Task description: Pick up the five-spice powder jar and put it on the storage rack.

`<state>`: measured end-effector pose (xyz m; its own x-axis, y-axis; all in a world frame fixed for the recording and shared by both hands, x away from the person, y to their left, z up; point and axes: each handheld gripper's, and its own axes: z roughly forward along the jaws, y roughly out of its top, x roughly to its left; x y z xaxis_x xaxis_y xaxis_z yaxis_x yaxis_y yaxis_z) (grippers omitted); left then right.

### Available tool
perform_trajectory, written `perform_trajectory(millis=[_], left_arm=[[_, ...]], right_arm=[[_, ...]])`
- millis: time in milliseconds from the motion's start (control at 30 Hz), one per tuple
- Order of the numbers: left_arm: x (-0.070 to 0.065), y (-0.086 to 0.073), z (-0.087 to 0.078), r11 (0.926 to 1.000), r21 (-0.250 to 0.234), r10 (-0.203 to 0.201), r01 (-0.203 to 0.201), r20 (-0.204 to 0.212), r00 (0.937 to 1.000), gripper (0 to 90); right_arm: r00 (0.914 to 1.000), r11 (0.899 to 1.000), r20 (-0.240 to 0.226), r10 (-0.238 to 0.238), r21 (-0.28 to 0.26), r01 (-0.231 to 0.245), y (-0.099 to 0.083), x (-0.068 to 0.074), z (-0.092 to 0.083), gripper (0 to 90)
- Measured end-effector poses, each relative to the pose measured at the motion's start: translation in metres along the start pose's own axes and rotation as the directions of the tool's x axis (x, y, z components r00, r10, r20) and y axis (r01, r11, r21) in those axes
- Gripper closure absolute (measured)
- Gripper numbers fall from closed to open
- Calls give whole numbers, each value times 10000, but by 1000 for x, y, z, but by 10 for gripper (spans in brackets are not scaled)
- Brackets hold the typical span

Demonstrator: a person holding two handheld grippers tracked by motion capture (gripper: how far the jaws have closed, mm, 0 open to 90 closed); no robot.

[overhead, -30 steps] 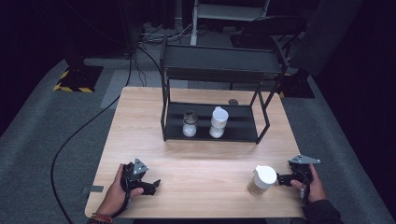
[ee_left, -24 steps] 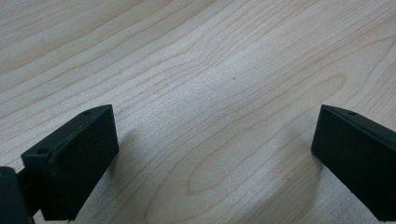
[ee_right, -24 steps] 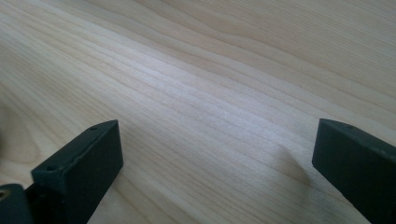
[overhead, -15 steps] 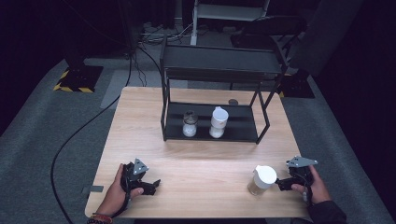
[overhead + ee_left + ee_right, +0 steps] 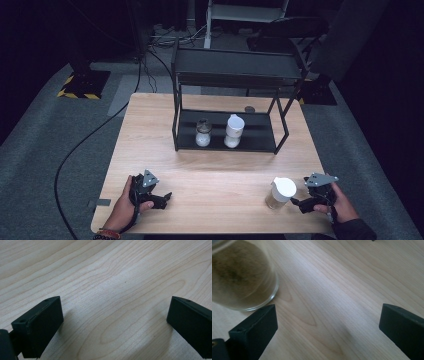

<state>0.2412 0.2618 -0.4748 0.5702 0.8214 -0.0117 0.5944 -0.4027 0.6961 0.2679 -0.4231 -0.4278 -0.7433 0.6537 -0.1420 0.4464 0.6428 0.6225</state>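
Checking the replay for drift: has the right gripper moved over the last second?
Yes, slightly. The right gripper has backed toward the table's near edge, away from the rack, staying beside the white-lidded jar with fingers open.

I take the rack (image 5: 235,80) as my landmark: it stands on the far half of the bench (image 5: 215,170), toward the back edge. On its lower shelf two jars sit side by side, near each other, the smaller jar (image 5: 202,133) to the left and the taller jar (image 5: 233,131) to the right. In front of the rack, near the bench's front edge and off to the right, stands a third jar (image 5: 281,193). My right gripper (image 5: 312,200) sits just right of that third jar, beside it. My left gripper (image 5: 159,197) rests on the bench well in front of the rack's left end, far from the third jar.
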Motion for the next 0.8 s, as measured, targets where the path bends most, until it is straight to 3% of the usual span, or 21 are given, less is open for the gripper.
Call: perform_trajectory(millis=[233,800], left_arm=[[0,0,0,10000,-5,5,-5,7,10000,6],[0,0,0,10000,-6,3,-3,11,10000,6]], right_arm=[[9979,9983,-571,317,-469,-344,-5,-3,-8,18],[9915,9981,-1255,-338,-562,269,7,2,-16,18]])
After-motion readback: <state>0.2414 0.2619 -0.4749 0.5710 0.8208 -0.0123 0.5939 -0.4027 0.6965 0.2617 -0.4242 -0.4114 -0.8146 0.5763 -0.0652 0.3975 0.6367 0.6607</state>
